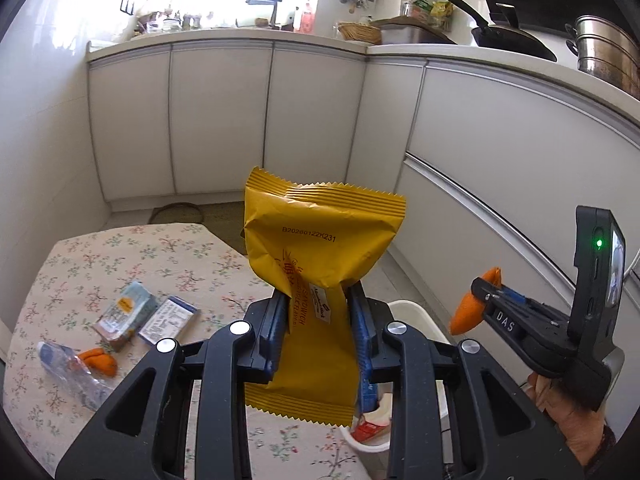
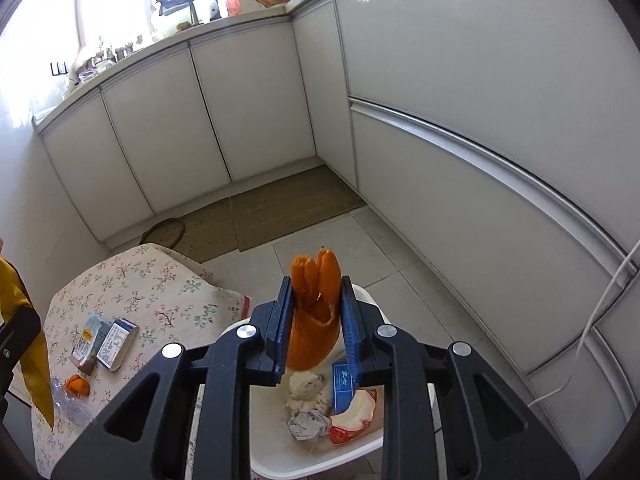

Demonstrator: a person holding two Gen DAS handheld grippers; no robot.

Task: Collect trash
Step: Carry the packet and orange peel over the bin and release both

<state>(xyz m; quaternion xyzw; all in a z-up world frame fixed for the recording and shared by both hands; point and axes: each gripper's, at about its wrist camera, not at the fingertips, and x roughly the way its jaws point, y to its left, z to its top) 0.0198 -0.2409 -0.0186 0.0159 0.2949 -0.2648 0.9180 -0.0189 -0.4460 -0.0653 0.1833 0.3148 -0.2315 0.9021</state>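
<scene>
My left gripper (image 1: pixel 318 304) is shut on a yellow snack wrapper (image 1: pixel 320 248) and holds it upright above the table edge and the white bin (image 1: pixel 420 316). My right gripper (image 2: pixel 314 300) is shut on an orange peel (image 2: pixel 316 312) and holds it over the white bin (image 2: pixel 280 452), which has crumpled paper, a blue card and a red-and-white wrapper inside. The right gripper with the peel (image 1: pixel 470 312) also shows at the right of the left wrist view. The yellow wrapper (image 2: pixel 24 340) shows at the left edge of the right wrist view.
The floral-cloth table (image 1: pixel 120 256) holds two small packets (image 1: pixel 148 316), a second orange peel (image 1: pixel 100 360) and a clear plastic bag (image 1: pixel 72 376). White kitchen cabinets (image 1: pixel 224 120) run behind and to the right. A woven mat (image 2: pixel 280 208) lies on the tiled floor.
</scene>
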